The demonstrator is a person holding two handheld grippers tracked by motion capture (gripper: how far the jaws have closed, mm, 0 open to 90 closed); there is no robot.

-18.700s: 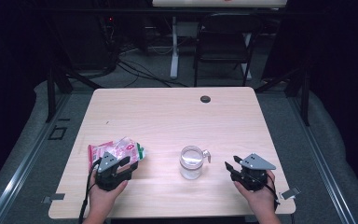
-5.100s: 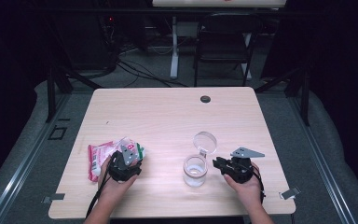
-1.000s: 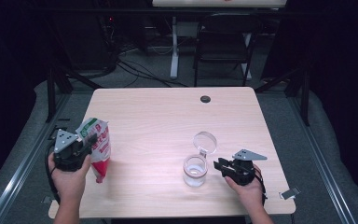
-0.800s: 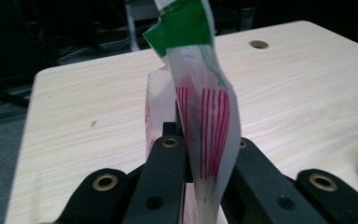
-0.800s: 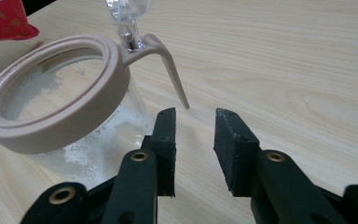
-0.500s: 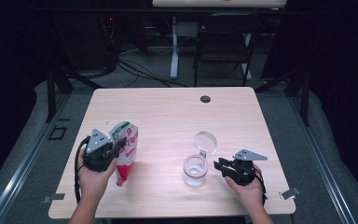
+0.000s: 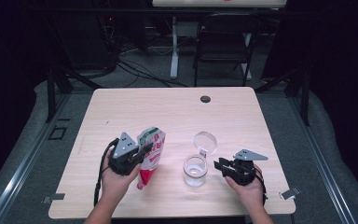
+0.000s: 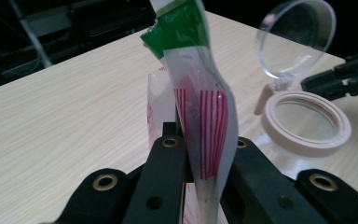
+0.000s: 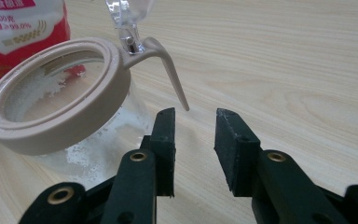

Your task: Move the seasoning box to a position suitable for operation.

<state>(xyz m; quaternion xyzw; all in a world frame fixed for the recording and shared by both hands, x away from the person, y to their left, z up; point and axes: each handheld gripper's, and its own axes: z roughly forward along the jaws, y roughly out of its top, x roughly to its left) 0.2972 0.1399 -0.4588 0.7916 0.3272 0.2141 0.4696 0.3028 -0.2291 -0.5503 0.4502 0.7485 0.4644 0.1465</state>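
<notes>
- On the near half of the wooden table [image 7: 121, 107], left of centre: left gripper [image 7: 142, 151] clamped on a red-and-white pouch [image 7: 150, 156], held off the tabletop, roughly upright and leaning a little.
- Left gripper view: both black jaws pressed flat against the pouch [image 8: 205, 126] sides; its green top strip rises above them, red stripes on the clear film between.
- Pouch sits to the left of the glass jar [image 7: 195, 170], near it but apart.
- Jar stands upright on the table, near the front edge, roughly centre-right. Beige ring round the mouth; clear round lid [image 7: 205, 140] flipped open on its hinge and standing up behind the mouth.
- Right gripper view: white grains cling inside the jar [image 9: 51, 112] wall and lie at the bottom; a beige lever [image 9: 172, 77] juts from the ring and slopes down toward the jaws.
- Right gripper [image 7: 219, 165] held low just beside the jar's right side, pointing at it. Jaws parted about halfway, nothing between them; lever tip sits just ahead of the gap, not touching either pad. Right gripper [image 9: 193, 128] released, gripping nothing.
- Right hand [image 7: 247, 184] rests near the front edge; left hand [image 7: 116, 177] is wrapped round the left gripper's body, cable looping down beside the wrist.
- Far end of the table: a small dark round grommet [image 7: 205, 99].
</notes>
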